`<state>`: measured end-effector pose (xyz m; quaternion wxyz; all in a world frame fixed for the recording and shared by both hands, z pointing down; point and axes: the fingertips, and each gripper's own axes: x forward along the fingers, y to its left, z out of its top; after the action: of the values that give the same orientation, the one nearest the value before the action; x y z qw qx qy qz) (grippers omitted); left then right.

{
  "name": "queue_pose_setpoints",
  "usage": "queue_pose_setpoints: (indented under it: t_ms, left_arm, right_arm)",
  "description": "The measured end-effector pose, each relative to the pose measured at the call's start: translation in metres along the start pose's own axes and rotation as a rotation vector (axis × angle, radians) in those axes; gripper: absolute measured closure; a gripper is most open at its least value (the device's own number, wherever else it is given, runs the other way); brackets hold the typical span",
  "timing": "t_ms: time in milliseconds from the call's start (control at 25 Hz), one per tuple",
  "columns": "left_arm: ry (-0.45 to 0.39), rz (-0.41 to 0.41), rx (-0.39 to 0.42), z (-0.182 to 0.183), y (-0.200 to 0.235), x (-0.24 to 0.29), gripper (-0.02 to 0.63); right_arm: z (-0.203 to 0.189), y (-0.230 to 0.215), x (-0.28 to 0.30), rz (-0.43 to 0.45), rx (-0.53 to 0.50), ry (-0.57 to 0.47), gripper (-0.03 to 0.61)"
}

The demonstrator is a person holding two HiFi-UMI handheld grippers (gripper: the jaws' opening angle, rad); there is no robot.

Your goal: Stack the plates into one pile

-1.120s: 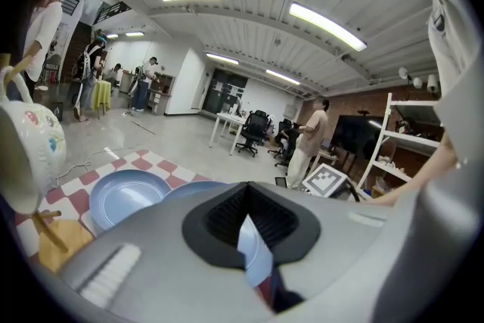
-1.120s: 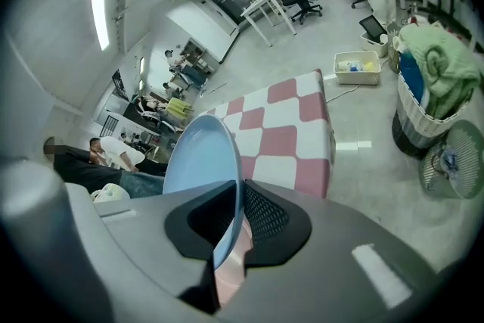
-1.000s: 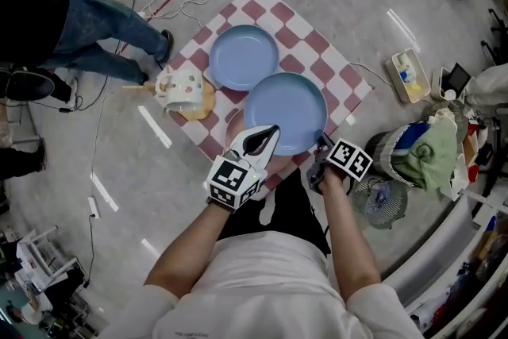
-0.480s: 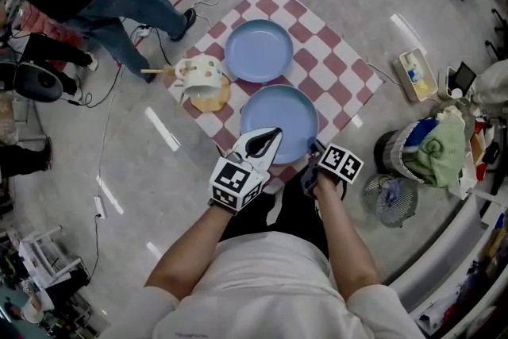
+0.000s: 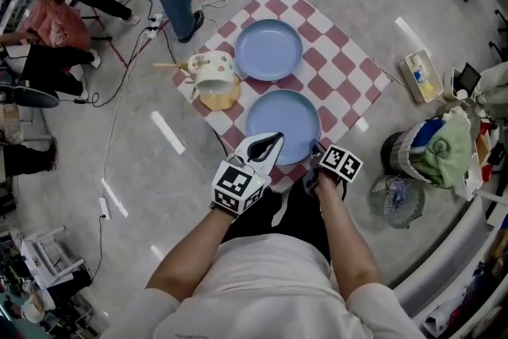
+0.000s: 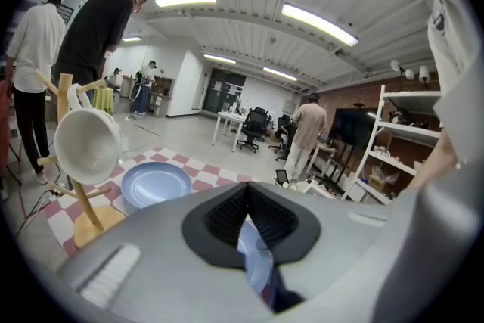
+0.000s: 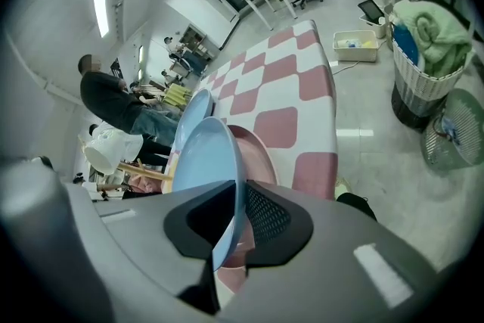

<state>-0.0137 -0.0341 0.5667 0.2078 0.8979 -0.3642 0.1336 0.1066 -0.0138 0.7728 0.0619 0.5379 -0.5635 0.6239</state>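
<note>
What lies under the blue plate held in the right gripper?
A pink plate, resting on the checked cloth. Only part of it shows beside the blue plate, which covers the rest.

Blue plates [image 5: 268, 49], red-white checked cloth [image 5: 343, 66]

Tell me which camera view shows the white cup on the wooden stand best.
The left gripper view: the white cup hangs large on its wooden stand, opening towards the camera. The head view shows the cup small, from above. The right gripper view shows that cup tiny, near the left edge.
</note>
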Motion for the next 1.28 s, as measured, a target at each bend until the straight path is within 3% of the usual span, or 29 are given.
queue_pose_setpoints:
  t_ms: [200,480,680,880,1160,1280]
  left_arm:
    - [-0.005,-0.003,0.003,0.0,0.004,-0.005,0.607]
    - [-0.02,-0.007,0.005,0.002,0.004,-0.006,0.607]
    - [-0.029,-0.029,0.001,0.008,0.002,-0.006,0.607]
    - [-0.019,-0.046,-0.01,0.011,0.0,0.0,0.607]
    - [-0.01,-0.031,-0.002,0.027,0.004,0.023,0.607]
    - [-0.007,-0.016,-0.006,0.034,0.01,0.037,0.607]
  right_arm:
    - [-0.005,-0.004,0.002,-0.049,-0.055,0.014,0.532]
    - [-0.004,-0.02,0.0,-0.196,-0.271,0.05,0.501]
    - [0.002,-0.015,-0.014,-0.255,-0.347,0.025,0.5]
    - [0.019,0.01,-0.029,-0.222,-0.358,-0.028,0.502]
    - [0.06,0.063,-0.032,-0.081,-0.361,-0.089,0.513]
    - [0.08,0.074,-0.023,-0.053,-0.371,-0.082,0.556]
